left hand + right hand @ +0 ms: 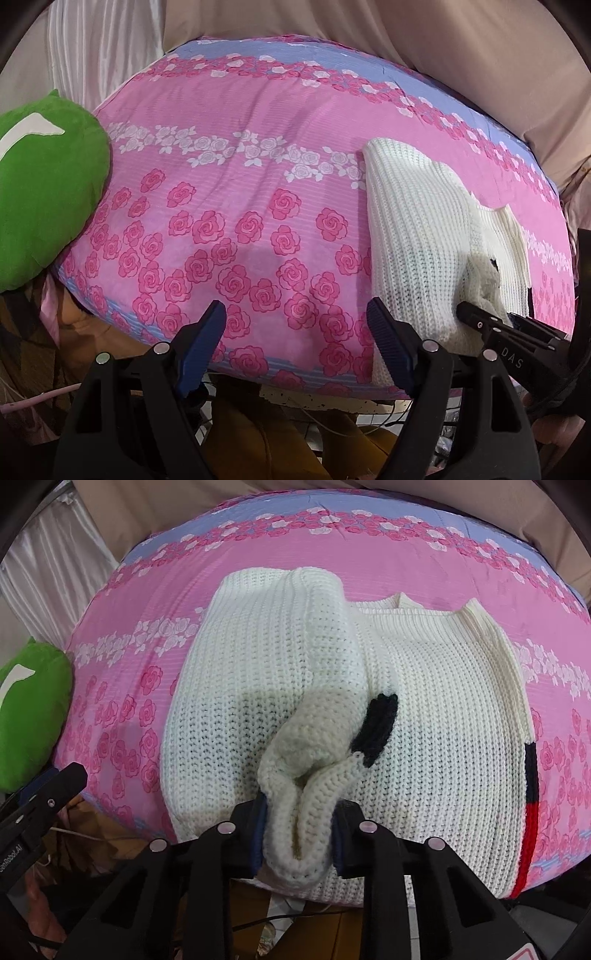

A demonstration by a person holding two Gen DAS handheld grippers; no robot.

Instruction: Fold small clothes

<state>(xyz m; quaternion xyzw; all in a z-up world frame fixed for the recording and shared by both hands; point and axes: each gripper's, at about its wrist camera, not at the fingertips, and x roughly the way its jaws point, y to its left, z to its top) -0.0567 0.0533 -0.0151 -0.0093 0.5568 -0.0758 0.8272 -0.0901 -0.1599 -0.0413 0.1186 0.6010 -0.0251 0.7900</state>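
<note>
Right wrist view first, and we count one white knitted sweater (266, 672), one green cushion (29, 716) and two hand-held grippers on this flowered pink quilt (122, 701). We see the right hand-held gripper (299, 834) clenched on a bunched fold of the sweater's knit, its blue pads pressing the wool from both sides. The garment spreads from the quilt's near edge up toward its middle, one side folded over the body, a black band showing at the fold and a black-and-red stripe down its right edge. At the lower left of this view, one black jaw tip of the left hand-held gripper (62, 779) pokes in.

Left wrist view gives us what the other cannot: the left hand-held gripper (295, 325) released, jaws wide apart, nothing between the fingers (388, 343), hanging over bare roses by the near edge. From here the sweater (417, 236) lies just beside its right finger, toward the quilt's right end, with the right hand-held gripper (480, 314) biting into the wool. The cushion (48, 184) sits at the quilt's left edge, far larger here.
</note>
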